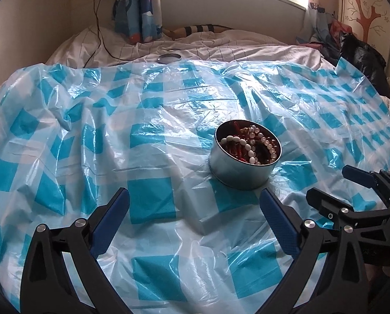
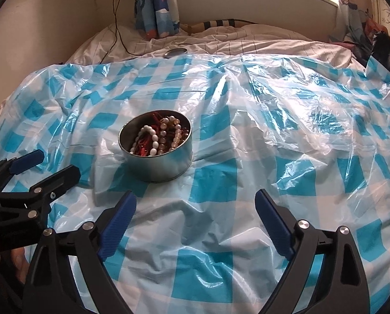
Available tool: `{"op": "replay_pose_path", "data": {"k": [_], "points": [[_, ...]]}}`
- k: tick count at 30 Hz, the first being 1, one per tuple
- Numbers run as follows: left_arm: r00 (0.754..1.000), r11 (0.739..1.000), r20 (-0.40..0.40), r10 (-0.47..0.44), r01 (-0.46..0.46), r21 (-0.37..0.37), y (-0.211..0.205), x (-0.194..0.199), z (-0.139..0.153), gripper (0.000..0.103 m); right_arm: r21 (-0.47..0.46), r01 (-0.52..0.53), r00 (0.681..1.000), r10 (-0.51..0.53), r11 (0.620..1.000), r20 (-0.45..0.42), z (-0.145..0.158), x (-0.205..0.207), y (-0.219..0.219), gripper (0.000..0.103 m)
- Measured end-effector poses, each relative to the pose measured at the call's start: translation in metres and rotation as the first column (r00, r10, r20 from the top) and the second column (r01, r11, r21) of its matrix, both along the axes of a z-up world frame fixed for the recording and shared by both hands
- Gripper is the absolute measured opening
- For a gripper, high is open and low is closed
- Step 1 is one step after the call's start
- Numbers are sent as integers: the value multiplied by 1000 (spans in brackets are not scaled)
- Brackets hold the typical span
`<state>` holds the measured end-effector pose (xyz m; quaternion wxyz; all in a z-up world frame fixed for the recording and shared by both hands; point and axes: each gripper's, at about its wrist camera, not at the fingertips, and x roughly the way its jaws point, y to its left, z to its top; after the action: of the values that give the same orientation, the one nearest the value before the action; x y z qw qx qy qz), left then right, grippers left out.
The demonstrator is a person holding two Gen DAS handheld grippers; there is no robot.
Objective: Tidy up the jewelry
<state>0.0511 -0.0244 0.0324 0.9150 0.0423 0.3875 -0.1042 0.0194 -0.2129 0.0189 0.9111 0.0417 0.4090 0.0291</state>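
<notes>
Both tools stand released and empty. The left gripper [image 1: 195, 212] has its blue-padded jaws spread wide with only crinkled plastic between them, and the right gripper [image 2: 195, 214] is the same — wide apart, nothing between its pads. Each hovers over the bed just short of the tin, angled down toward it; in the left view the right tool shows low and to the right of the tin, and in the right view the left tool shows low and to the left of it, so the two flank the near side of the tin.

The round metal tin [image 1: 240, 168] sits upright on the blue-and-white checked plastic sheet [image 1: 147, 196], open mouth facing up, no lid on it. It holds a tangle of beaded jewelry [image 1: 250, 144]: a strand of white oval beads curving across the middle, a loop of paler round beads toward the far rim, and red and dark pieces underneath. Being round, the tin has no long axis along the bed; its axis runs straight up. The white strand arcs roughly from the near rim toward the far rim.

A small round lid-like disc [image 1: 169, 57] lies well beyond the tin, at the sheet's far edge.

The jewelry looks gathered, so I judge the work to be near its end or between steps. If more follows, it likely calls for fetching that disc — or steadying the tin by its wall.
</notes>
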Motion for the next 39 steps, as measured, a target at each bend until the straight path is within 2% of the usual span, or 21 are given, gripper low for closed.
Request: {"op": "replay_pose_path", "data": {"k": [27, 33, 36, 39], "points": [[999, 999, -25, 34, -34, -2, 2, 6, -2, 95, -3, 3, 1000, -3, 1000, -5, -3, 2, -1, 92], [999, 999, -26, 43, -43, 13, 1, 6, -4, 95, -3, 4, 1000, -4, 1000, -4, -4, 2, 0, 92], [998, 997, -34, 60, -59, 46, 1, 7, -6, 95, -2, 5, 1000, -5, 1000, -5, -3, 3, 0, 92], [998, 998, -39, 59, -57, 35, 2, 8, -7, 95, -1, 6, 1000, -6, 1000, -5, -5, 3, 0, 92]]}}
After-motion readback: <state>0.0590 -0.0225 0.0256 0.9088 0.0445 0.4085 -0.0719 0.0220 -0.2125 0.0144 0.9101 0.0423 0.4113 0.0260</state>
